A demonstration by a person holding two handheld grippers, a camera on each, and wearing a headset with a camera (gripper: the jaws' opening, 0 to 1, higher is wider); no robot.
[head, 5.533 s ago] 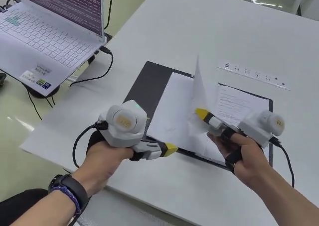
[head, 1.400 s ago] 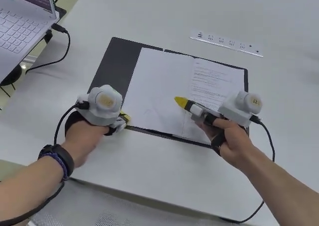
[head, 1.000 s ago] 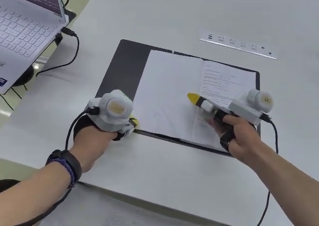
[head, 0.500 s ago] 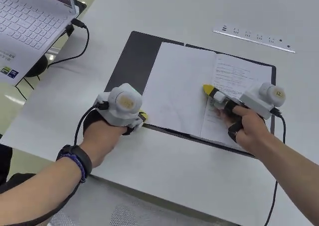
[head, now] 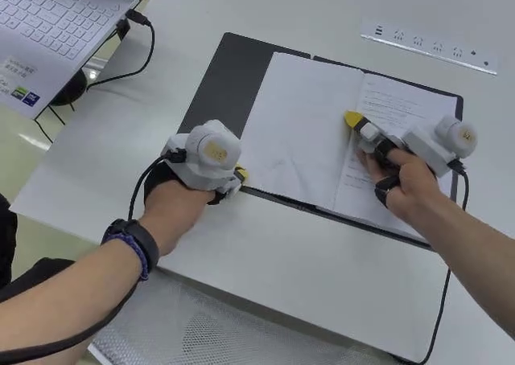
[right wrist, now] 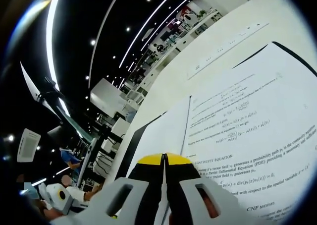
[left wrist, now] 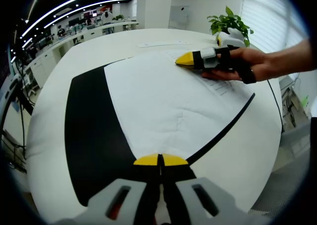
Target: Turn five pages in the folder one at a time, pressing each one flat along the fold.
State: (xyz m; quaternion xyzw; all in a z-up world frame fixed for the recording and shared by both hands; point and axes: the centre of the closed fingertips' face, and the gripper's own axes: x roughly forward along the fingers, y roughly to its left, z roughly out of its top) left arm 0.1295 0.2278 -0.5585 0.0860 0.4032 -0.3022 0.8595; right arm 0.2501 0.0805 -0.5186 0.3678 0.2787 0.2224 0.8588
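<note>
Page (head: pixel 299 132) now flat, not upright

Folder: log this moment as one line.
folder open flat | right gripper shut, tip at fold | left gripper shut, at folder's near edge

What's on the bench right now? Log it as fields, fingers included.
folder: open flat, black cover
left page: blank, lying flat
right page: printed text
left gripper: fingers shut, at the folder's near edge
right gripper: fingers shut, tip at the fold
laptop: far left
power strip: beyond the folder
</note>
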